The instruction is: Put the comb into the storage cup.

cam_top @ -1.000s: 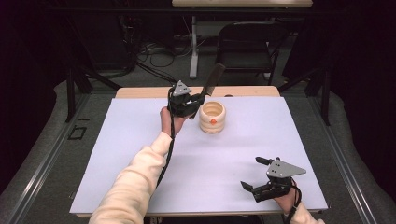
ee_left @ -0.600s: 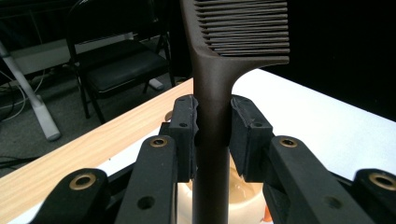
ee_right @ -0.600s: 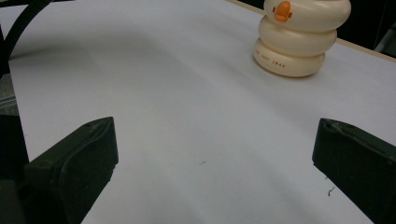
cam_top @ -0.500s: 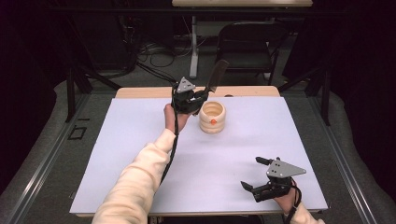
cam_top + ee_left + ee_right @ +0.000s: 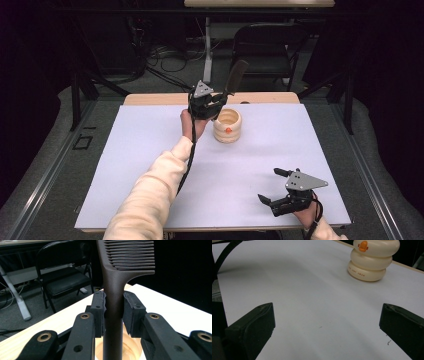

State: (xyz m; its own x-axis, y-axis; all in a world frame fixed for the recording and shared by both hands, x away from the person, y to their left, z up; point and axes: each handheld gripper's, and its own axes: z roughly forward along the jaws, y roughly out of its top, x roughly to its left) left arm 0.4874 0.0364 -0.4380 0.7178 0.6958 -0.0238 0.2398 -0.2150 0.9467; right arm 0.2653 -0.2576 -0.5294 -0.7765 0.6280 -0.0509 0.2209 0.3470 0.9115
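My left gripper [image 5: 216,101] is shut on the handle of a dark brown comb [image 5: 236,76], held above the table beside a cream ribbed cup [image 5: 227,125] with an orange duck mark. In the left gripper view the comb [image 5: 117,277] stands upright between the pads, its teeth at the top, and the cup's mouth [image 5: 130,348] lies below. My right gripper [image 5: 273,186] rests open near the front right of the white table sheet [image 5: 150,150]. In the right gripper view its jaws stand wide apart with nothing between them, and the cup [image 5: 373,258] sits far off at the upper right.
A black folding chair [image 5: 270,45] stands behind the table's far wooden edge [image 5: 150,99]. Cables and a white stand leg [image 5: 207,50] lie on the floor beyond. The left gripper's cable trails down along the sleeve [image 5: 150,195].
The left hand has carried the comb a little to the right and up, closer to over the cup. The right gripper has not moved.
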